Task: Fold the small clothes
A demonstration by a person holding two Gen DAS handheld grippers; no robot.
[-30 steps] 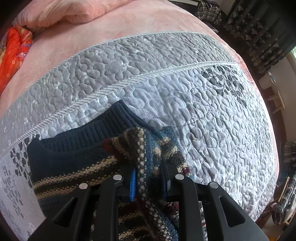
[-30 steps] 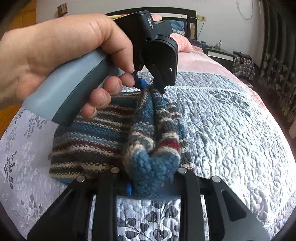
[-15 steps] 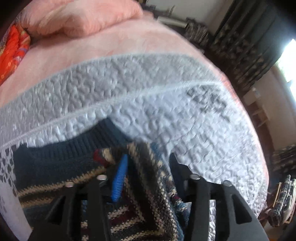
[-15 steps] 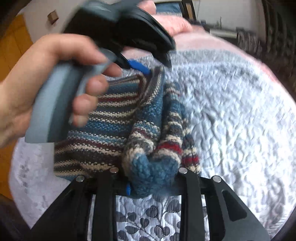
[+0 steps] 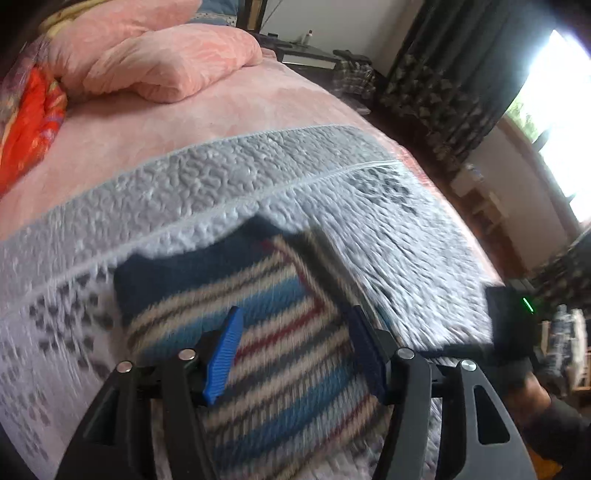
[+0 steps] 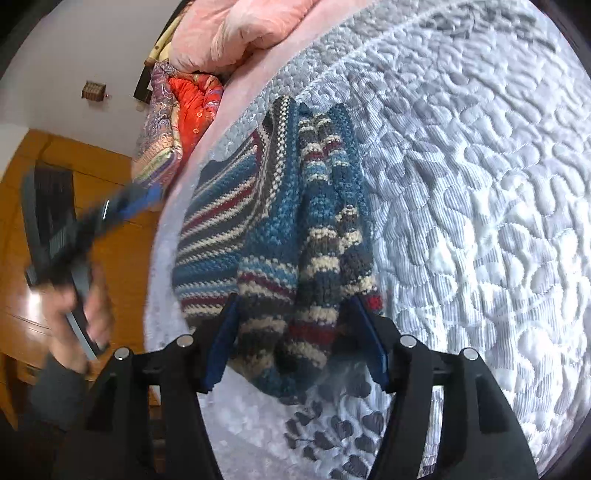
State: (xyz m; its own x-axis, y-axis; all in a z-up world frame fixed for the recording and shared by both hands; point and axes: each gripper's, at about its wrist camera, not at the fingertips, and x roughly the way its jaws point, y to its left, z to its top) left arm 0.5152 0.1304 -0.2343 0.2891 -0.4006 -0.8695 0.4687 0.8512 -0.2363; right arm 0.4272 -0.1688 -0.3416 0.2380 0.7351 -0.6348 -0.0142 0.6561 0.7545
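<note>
Evidently mid-fold, the striped knit sweater lies on the quilted bedspread with a sleeve folded over; both the left gripper and right gripper gape wide, holding nothing, so regrasping an edge seems next.

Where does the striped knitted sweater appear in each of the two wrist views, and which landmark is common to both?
Left wrist view: the striped knitted sweater lies low in the centre, blurred, between the open jaws.
Right wrist view: the sweater lies in the centre, its folded part reaching down between the open jaws.
Shared landmark: the folded pink blanket, upper left in the left wrist view, at the top edge in the right.
</note>
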